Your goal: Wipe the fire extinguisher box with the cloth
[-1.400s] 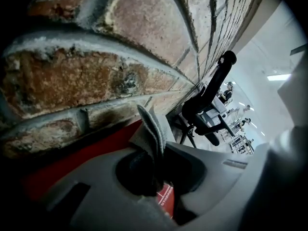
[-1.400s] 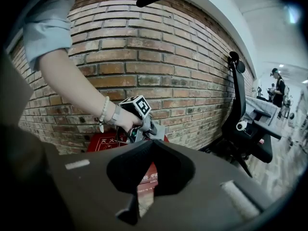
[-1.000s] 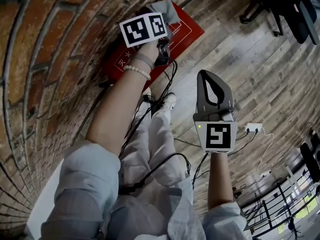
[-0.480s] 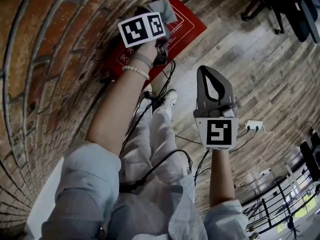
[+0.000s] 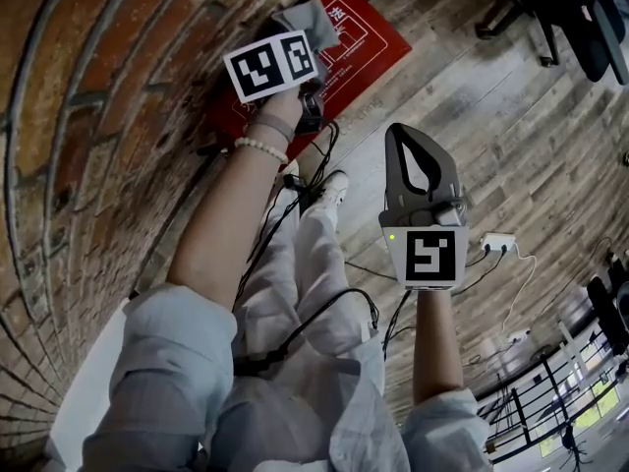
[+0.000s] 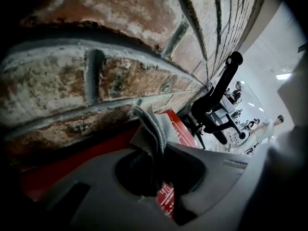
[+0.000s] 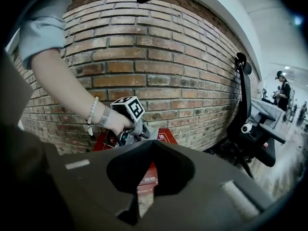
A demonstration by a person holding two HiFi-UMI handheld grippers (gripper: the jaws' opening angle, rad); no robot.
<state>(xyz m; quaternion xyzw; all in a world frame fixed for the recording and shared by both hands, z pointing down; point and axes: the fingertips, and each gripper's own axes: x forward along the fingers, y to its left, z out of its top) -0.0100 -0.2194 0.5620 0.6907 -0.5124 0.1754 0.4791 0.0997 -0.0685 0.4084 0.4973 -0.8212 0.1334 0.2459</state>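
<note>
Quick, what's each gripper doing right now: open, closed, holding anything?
Left gripper: closed, holding the grey cloth.
Right gripper: closed, fingers together, holding nothing.

My head view is evenly lit and sharp, but the wide lens bows the wall (image 5: 69, 116) and floor (image 5: 511, 136). Daylight shows through windows (image 5: 580, 416) at lower right. The left gripper view is dim and soft: the near wall blurs, only the cloth (image 6: 153, 129) reads fairly crisp, and the room past it blows out white around a lamp (image 6: 284, 76). The right gripper view is brighter, with black rounded corners.
</note>
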